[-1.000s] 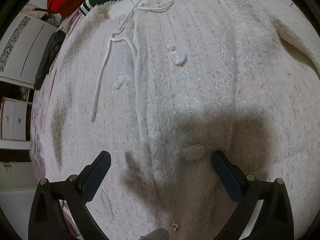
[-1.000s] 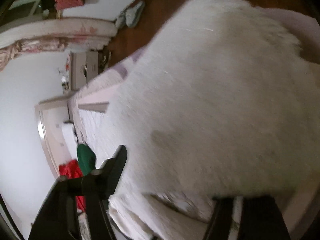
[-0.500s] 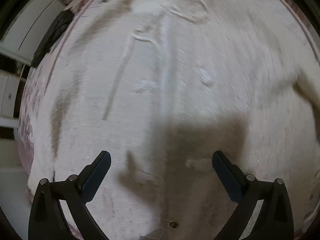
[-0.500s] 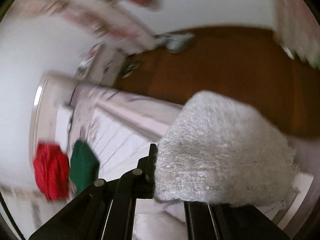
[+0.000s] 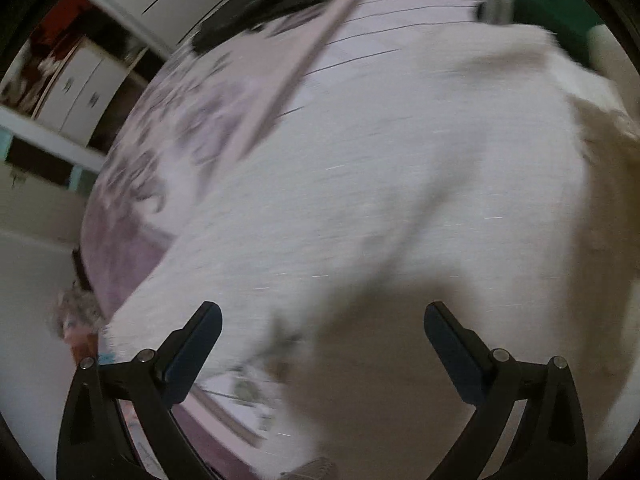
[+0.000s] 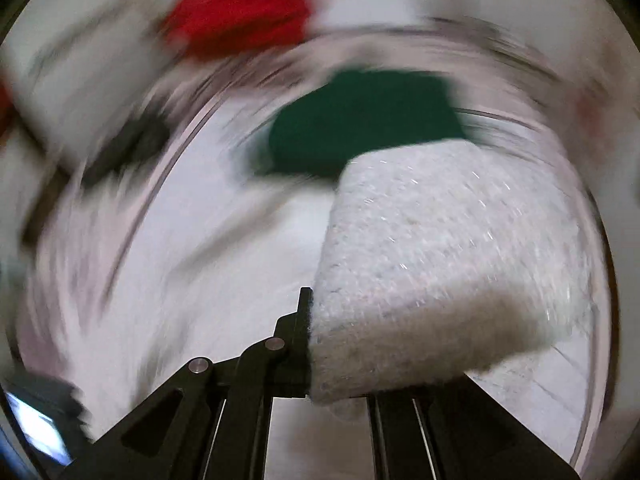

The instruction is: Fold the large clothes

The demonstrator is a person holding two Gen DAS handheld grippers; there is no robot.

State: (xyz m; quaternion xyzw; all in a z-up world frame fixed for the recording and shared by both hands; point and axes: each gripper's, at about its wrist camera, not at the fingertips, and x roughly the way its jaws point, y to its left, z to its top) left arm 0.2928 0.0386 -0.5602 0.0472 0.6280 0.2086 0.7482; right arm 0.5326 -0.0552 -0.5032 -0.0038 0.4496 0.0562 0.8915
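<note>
Gripping white fuzzy sweater (image 6: 440,260): right tool (image 6: 340,360). Left tool (image 5: 320,344) spread wide above sweater, holding nothing.

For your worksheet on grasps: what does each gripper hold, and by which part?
Right gripper pinches the white fuzzy garment by a bunched end; left gripper is open, holding nothing.

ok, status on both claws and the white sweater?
Left claw open, over white sweater on the bed. Right claw shut on a sweater fold. Green garment lies ahead.

Right gripper (image 6: 340,344) far finger hidden under white fuzzy garment (image 6: 440,264), red and green clothes (image 6: 360,128) beyond it motion-blurred
</note>
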